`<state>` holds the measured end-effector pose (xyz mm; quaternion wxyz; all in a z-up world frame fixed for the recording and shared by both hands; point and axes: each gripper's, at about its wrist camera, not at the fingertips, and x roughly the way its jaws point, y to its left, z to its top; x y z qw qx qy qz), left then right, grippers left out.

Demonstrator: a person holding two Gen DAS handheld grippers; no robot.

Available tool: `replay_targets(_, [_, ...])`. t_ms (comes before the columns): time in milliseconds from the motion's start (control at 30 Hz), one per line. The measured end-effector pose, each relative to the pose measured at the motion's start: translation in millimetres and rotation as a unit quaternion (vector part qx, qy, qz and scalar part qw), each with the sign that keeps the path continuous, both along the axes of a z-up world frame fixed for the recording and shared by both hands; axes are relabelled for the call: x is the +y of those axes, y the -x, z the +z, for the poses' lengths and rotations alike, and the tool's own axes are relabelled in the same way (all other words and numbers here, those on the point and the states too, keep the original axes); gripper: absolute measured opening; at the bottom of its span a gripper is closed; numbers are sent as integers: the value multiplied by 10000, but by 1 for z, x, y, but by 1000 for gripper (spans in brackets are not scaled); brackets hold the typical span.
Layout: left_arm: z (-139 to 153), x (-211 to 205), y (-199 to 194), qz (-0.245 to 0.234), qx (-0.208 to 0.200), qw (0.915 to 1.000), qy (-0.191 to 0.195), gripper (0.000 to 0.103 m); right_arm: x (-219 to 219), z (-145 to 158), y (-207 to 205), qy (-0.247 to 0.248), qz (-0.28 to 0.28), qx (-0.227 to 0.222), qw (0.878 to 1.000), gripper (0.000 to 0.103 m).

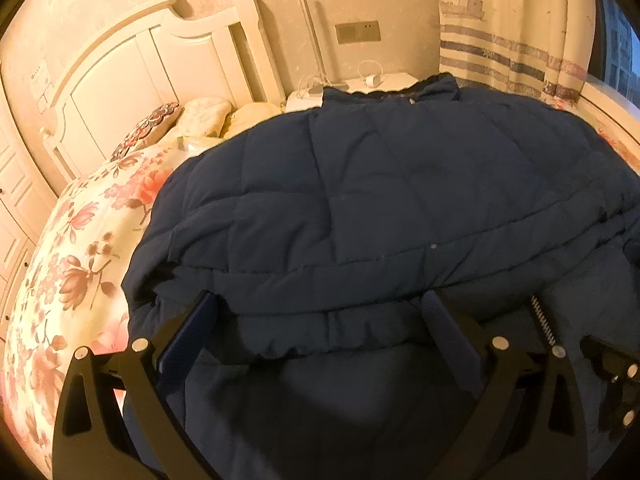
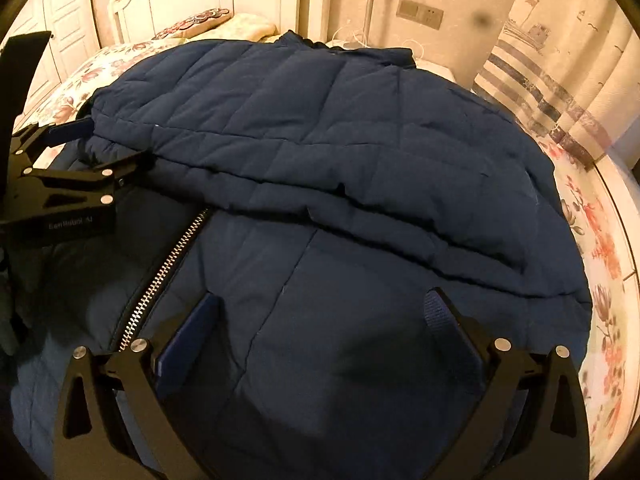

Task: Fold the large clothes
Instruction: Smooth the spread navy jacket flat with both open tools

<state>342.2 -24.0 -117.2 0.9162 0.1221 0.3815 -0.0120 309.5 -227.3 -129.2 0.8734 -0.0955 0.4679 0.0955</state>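
Both my grippers — left point(image 1: 320, 320), right point(image 2: 320, 320) — gape wide and empty over the bed's point(image 1: 80, 248) near edge, navy jacket's point(image 1: 380, 184) folded sleeve lying crosswise just ahead — left's closer.

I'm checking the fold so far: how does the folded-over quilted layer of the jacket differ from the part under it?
The folded-over layer lies on top, farther from the grippers, puffy with diamond quilting; the lower part sits nearest them and looks flatter. The lower part shows an exposed zipper; the folded-over layer shows none. Both are navy blue, on the floral bedspread.
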Motion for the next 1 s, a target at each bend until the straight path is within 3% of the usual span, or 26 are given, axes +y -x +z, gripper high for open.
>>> replay_targets(100, [8, 19, 18, 110, -40, 9996, 254, 101, -14, 12, 7, 145, -188, -76, 9997, 98])
replay_targets(200, [5, 51, 31, 547, 149, 9978, 339, 101, -60, 12, 12, 67, -717, -29, 9974, 98])
replay_targets(267, [10, 79, 35, 841, 212, 9924, 879, 101, -103, 6, 20, -287, -1090, -29, 9936, 98])
replay_targets(333, [0, 99, 34, 1323, 409, 9878, 716, 101, -131, -4, 30, -636, -1367, -35, 9886, 99])
replay_targets(400, [-12, 115, 30, 1327, 811, 9821, 1066, 101, -135, -3, 36, -796, -1342, -161, 9876, 99])
replay_targets(433, [-12, 126, 31, 1371, 819, 9776, 1374, 101, -131, -2, 37, -673, -1310, -173, 9889, 98])
replay_targets(500, [-14, 133, 32, 1449, 824, 9753, 1451, 101, -123, -1, 41, -501, -1273, -216, 9904, 98])
replay_targets(567, [-8, 128, 39, 1550, 627, 9789, 1173, 100, -116, 8, 46, -399, -1344, -418, 9892, 98])
replay_targets(633, [6, 109, 57, 1546, 114, 9855, 686, 99, -104, 21, 57, -534, -1235, -717, 9883, 98])
replay_targets(733, [21, 73, 82, 856, -194, 9943, 607, 101, -69, 29, 70, -430, -670, -791, 9937, 98])
replay_targets(833, [19, 30, 103, -14, -97, 9977, 664, 101, -27, 19, 80, -109, 52, -655, 9978, 98])
replay_targets(867, [10, 15, 105, -211, 49, 9986, 483, 101, -16, 13, 82, 34, 218, -580, 9981, 98])
replay_targets(933, [-14, -6, 102, -279, 245, 9992, -111, 101, 2, 0, 82, 511, 328, -513, 9968, 98])
replay_targets(1000, [-13, -4, 98, -262, 269, 9993, -43, 101, -3, 0, 76, 384, 290, -416, 9980, 98])
